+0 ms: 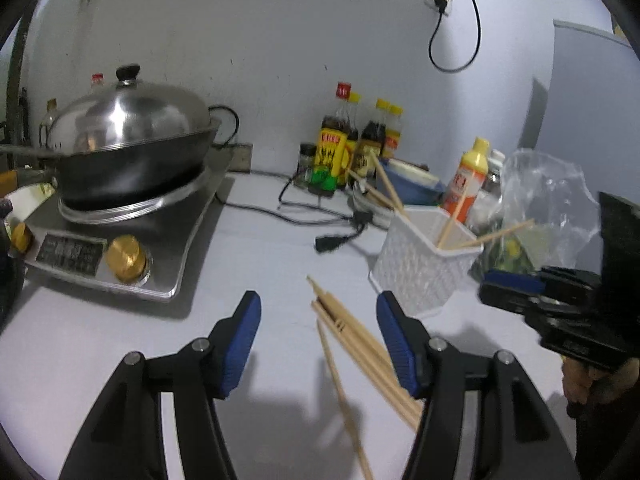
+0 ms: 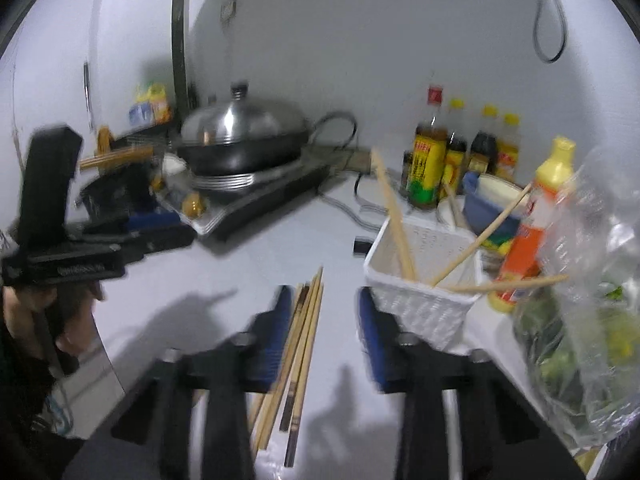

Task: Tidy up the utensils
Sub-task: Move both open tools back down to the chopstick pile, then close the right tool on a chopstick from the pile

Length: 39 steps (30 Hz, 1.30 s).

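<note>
Blue pads frame both views. My left gripper [image 1: 318, 344] stands open over the loose chopsticks [image 1: 352, 344] on the white counter [image 1: 260, 264], none of them pinched; the bundle runs close along the right pad. My right gripper [image 2: 324, 336] also shows a clear gap, the same chopsticks [image 2: 300, 344] lying beside its left pad, nothing clamped.

Judgement: take a few sticks only, pads squarely across their middle, lift level, then tip them points-down into the white basket [image 1: 424, 264], which stands just beyond and already holds several sticks.

Farther back: covered wok [image 1: 132, 140] on its burner, sauce bottles [image 1: 352, 140] against the wall.

Hard to read: the right view is smeared, the stick count is uncertain, their near ends are hidden under the gripper bodies, and the basket's far side is lost behind a plastic bag [image 2: 580, 280].
</note>
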Each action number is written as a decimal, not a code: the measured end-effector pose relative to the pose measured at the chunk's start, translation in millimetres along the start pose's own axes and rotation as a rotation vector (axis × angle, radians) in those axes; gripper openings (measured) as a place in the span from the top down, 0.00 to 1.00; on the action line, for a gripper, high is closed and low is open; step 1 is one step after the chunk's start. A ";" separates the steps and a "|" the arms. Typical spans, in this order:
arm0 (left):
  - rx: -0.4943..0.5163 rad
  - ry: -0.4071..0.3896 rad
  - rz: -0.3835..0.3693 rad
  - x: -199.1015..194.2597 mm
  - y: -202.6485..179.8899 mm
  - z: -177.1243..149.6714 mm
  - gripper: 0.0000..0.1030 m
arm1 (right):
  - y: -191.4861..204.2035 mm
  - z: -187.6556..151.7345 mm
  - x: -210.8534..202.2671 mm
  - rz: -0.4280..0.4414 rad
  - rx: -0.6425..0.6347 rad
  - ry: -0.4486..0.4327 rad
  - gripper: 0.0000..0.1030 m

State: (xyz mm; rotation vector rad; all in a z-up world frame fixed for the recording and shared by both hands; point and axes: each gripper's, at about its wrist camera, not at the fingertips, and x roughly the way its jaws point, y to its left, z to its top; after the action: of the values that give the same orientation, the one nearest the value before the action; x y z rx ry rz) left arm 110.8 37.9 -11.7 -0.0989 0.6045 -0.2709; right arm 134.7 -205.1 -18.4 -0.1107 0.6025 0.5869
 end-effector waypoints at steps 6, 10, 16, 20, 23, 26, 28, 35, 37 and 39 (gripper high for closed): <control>0.026 0.038 0.036 4.4 5.6 -17.5 0.42 | 2.2 -18.9 51.5 0.041 0.029 0.171 0.84; 0.039 0.045 0.033 7.9 8.7 -22.7 0.42 | 4.2 -29.1 84.6 0.040 0.026 0.261 0.84; 0.042 0.008 0.063 6.3 12.8 -31.5 0.42 | 8.9 -32.3 123.2 0.009 0.002 0.332 0.84; 0.075 0.018 0.074 8.9 11.2 -37.3 0.42 | 8.9 -31.2 138.1 -0.013 -0.004 0.351 0.84; 0.093 0.032 0.074 11.5 9.2 -39.9 0.42 | 6.0 -30.7 144.8 -0.026 -0.002 0.359 0.85; 0.094 0.059 0.077 15.2 8.6 -42.7 0.42 | 3.9 -28.9 151.5 -0.029 0.000 0.368 0.85; 0.090 0.070 0.067 17.6 10.4 -44.6 0.42 | 3.0 -27.6 153.4 -0.028 0.003 0.372 0.85; 0.074 0.092 0.058 19.5 18.6 -50.4 0.42 | 8.5 -19.9 162.0 -0.026 0.003 0.388 0.86; 0.066 0.090 0.059 17.1 20.5 -52.4 0.42 | 9.7 -17.7 165.9 -0.029 0.005 0.394 0.88; 0.061 0.088 0.059 15.4 22.1 -53.0 0.42 | 11.9 -17.0 170.8 -0.029 0.002 0.412 0.89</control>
State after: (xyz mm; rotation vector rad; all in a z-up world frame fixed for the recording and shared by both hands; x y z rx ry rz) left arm 97.5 54.1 -67.3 -0.0109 0.6847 -0.2368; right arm 233.5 -116.4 -127.8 -0.2418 0.9986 0.5379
